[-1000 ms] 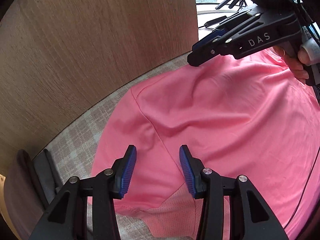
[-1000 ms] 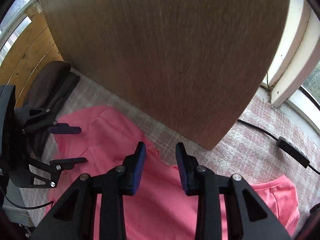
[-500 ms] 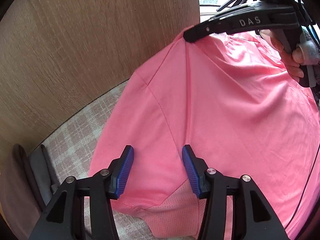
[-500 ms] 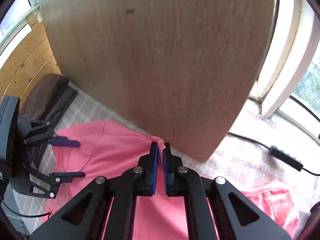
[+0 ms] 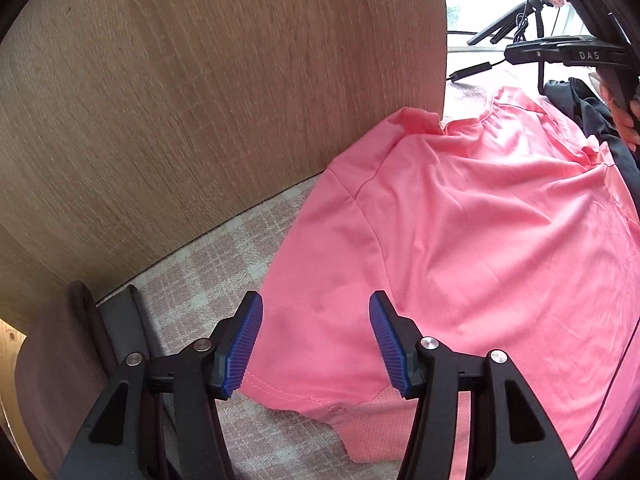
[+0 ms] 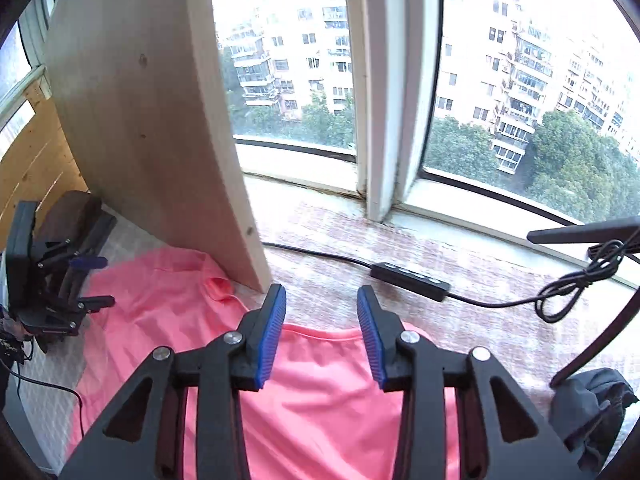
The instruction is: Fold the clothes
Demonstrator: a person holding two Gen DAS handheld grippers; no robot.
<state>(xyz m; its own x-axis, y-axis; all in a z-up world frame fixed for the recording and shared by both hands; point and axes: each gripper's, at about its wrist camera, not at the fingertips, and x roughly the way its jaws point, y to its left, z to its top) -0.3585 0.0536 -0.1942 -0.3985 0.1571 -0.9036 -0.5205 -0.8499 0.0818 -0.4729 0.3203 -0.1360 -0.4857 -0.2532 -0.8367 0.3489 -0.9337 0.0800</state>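
A pink T-shirt (image 5: 460,240) lies spread on a checked pink and white cloth (image 5: 224,264), its sleeve end nearest the left gripper. My left gripper (image 5: 316,344) hovers above that sleeve, its jaws opening, with nothing pinched between the blue pads. In the right wrist view the same pink T-shirt (image 6: 320,392) lies below my right gripper (image 6: 322,336), whose jaws are opening and hold nothing. A bunched corner of the shirt rests against the foot of the wooden panel (image 6: 140,128). The left gripper (image 6: 92,284) shows at the far left edge.
A wooden panel (image 5: 200,100) stands upright right behind the shirt. A black cable with an inline switch box (image 6: 410,280) runs along the window side. Dark folded clothes (image 5: 60,352) lie at the left. A dark garment (image 6: 588,412) lies at the right, near a window sill.
The right gripper shut on the shirt's corner, lifted it, then let go and swung right toward the window. The shirt dropped back flat. The left gripper's jaws widened slightly.
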